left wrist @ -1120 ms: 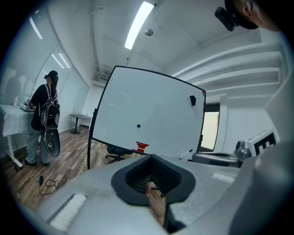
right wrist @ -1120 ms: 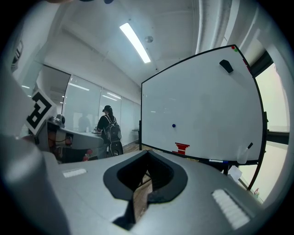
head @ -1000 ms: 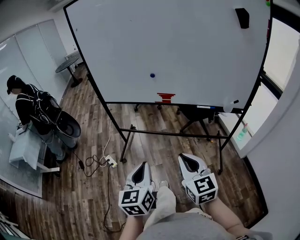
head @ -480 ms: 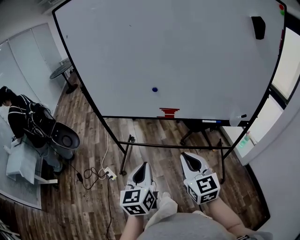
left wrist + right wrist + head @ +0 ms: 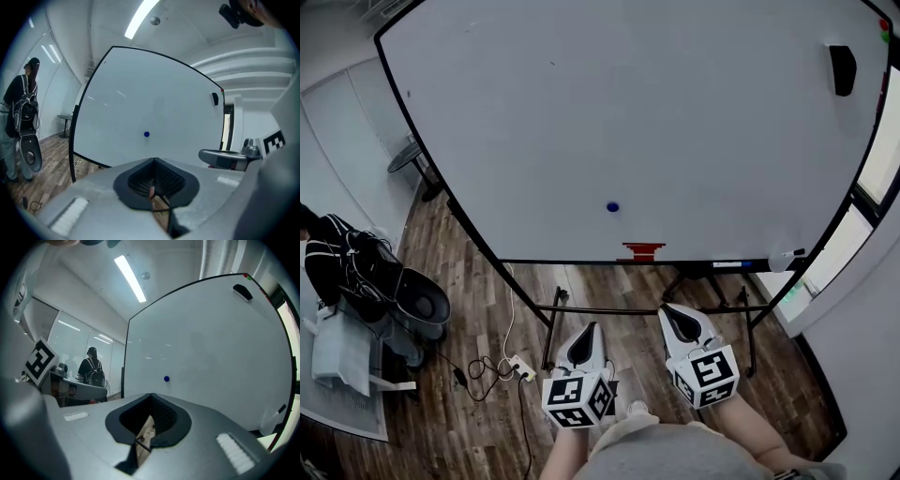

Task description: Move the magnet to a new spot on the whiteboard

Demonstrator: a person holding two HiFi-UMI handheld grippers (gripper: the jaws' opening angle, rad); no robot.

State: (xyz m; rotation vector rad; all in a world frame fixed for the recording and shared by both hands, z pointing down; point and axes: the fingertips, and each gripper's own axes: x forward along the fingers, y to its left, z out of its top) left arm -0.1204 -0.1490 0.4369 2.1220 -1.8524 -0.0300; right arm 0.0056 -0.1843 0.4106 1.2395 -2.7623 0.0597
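Magnet [image 5: 612, 206] sits at twelve o'clock from my left gripper [image 5: 584, 336], eleven from my right gripper [image 5: 679, 322], well apart on the whiteboard [image 5: 628, 103]; both closed, empty.

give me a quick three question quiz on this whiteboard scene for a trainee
1. True or false: the blue magnet is on the whiteboard, and neither the left gripper nor the right gripper touches it.
2. Where is the black block? A: near the whiteboard's upper right corner. B: on the floor. C: in the left gripper.
3. Fill in: the left gripper's jaws are ____, with nothing between them.

Key: 1 true; 2 A; 3 shut.
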